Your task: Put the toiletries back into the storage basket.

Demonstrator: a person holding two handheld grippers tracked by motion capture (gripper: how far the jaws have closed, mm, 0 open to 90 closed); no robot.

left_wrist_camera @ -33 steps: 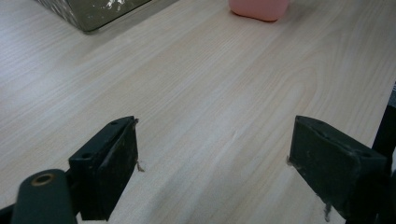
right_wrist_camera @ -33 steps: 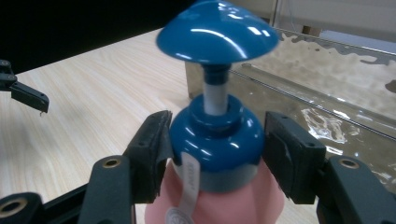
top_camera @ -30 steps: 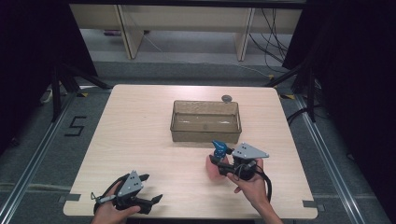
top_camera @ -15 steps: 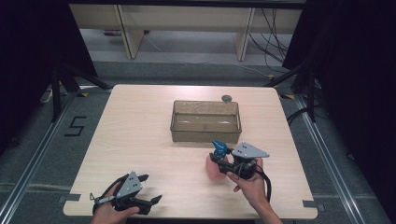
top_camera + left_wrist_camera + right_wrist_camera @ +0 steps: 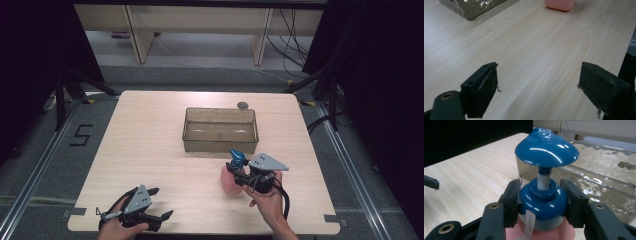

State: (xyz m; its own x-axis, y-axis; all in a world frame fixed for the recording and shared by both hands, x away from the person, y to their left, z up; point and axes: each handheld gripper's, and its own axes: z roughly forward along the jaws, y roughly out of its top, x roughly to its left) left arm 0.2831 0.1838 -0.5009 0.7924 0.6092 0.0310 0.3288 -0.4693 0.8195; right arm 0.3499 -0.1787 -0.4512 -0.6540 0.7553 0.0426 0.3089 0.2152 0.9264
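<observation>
Little change over last second: right gripper (image 5: 239,172) still pinching pump bottle (image 5: 233,176) by blue collar (image 5: 543,202), bottle upright on table (image 5: 150,145) just in front of bin (image 5: 220,129), not lifted yet; judge grasp settled, lift into bin likely next

Left gripper (image 5: 159,202) unmoved at near edge, jaws spread, holding nothing

Hard to make out: pink bottle body mostly hidden behind jaws; small dark round thing (image 5: 243,105) behind bin unidentifiable; bin contents unclear through glare
</observation>
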